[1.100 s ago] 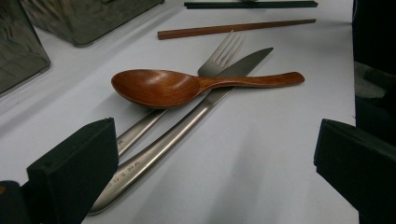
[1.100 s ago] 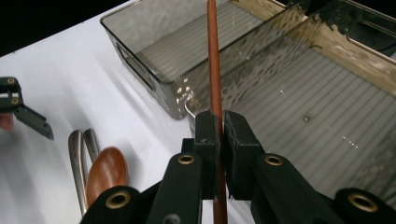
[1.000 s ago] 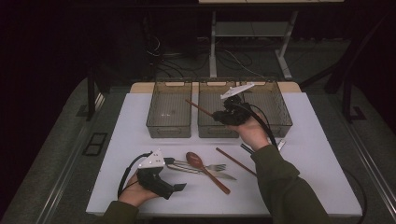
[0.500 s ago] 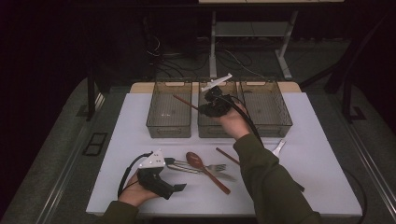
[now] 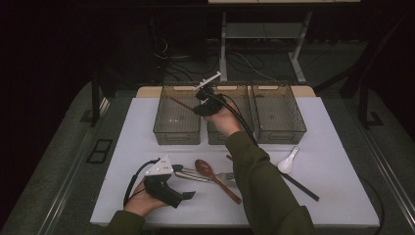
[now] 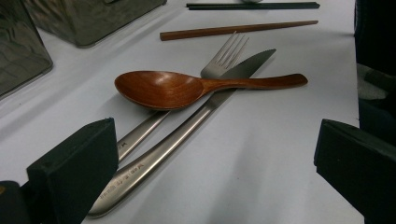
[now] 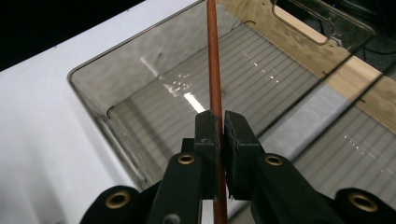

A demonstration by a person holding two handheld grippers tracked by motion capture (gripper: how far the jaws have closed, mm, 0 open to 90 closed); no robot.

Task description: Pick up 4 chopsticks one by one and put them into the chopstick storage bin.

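Pinching a brown chopstick (image 7: 214,70), right claw (image 7: 221,122), over left bin (image 7: 154,100)

The right arm stretches forward across the table, sleeve in dark green, its right gripper (image 5: 199,105) raised with jaws pinched together. The left hand (image 5: 142,201) rests near the front edge, its left gripper (image 5: 188,195) lying low with jaws spread wide apart.

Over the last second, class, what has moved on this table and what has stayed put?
The right gripper, shut on the brown chopstick, carried it leftward from the middle bin to above the left bin. The left gripper, wooden spoon and fork stayed put.
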